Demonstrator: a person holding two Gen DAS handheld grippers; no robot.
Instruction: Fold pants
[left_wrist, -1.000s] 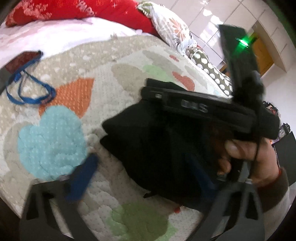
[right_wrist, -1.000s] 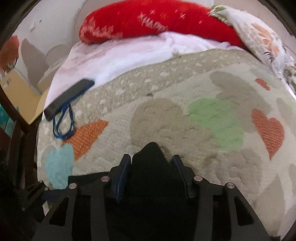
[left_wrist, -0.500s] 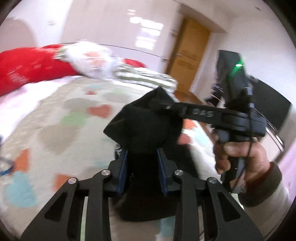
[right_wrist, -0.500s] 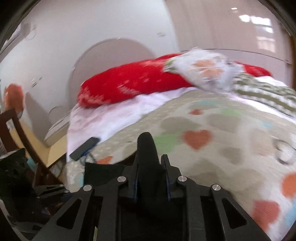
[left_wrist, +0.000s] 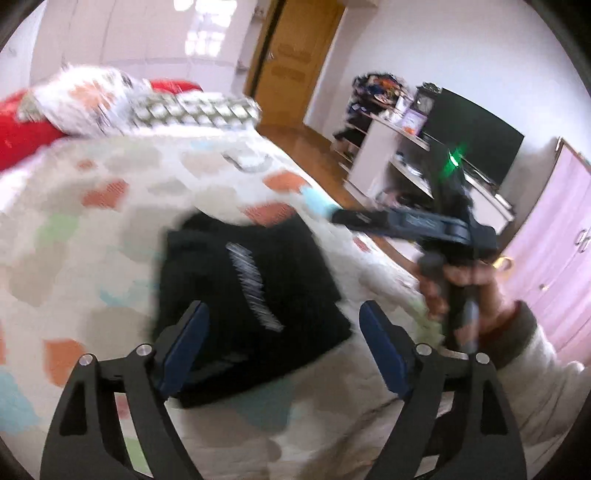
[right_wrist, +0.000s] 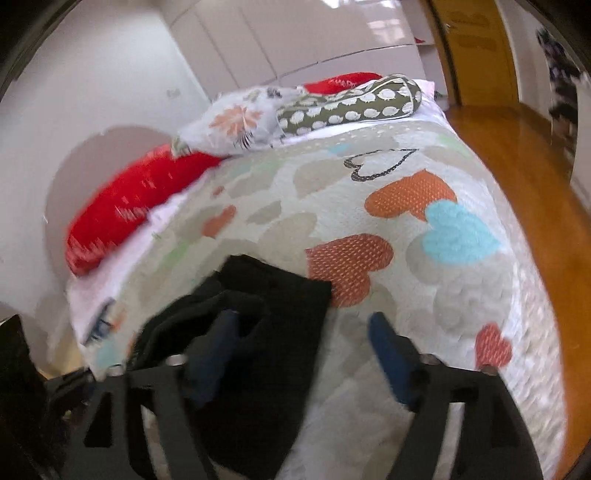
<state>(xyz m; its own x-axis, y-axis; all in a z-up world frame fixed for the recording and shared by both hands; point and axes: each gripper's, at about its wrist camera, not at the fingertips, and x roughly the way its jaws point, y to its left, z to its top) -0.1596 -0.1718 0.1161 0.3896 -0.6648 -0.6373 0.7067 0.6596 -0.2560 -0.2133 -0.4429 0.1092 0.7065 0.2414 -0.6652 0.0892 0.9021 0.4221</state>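
Observation:
The black pants (left_wrist: 251, 295) lie folded in a compact bundle on the heart-patterned bedspread (left_wrist: 92, 192), with a white marking on top. My left gripper (left_wrist: 284, 343) is open above the bundle's near edge, its jaws wide apart and holding nothing. The right gripper (left_wrist: 334, 218) shows in the left wrist view, held in a hand to the right of the bundle. In the right wrist view the pants (right_wrist: 266, 350) lie under the left finger of my open right gripper (right_wrist: 306, 347), which is empty.
Red (right_wrist: 125, 206), floral (right_wrist: 236, 122) and dotted (right_wrist: 354, 103) pillows lie at the head of the bed. The bed's edge drops to a wooden floor (right_wrist: 517, 155) on the right. A TV (left_wrist: 476, 136) and a white cabinet (left_wrist: 376, 155) stand beyond.
Both grippers were shut on the black pants and lifting them half a second ago. Now both are open and the pants lie folded on the bedspread. Both cameras have swung toward the bed's far side.

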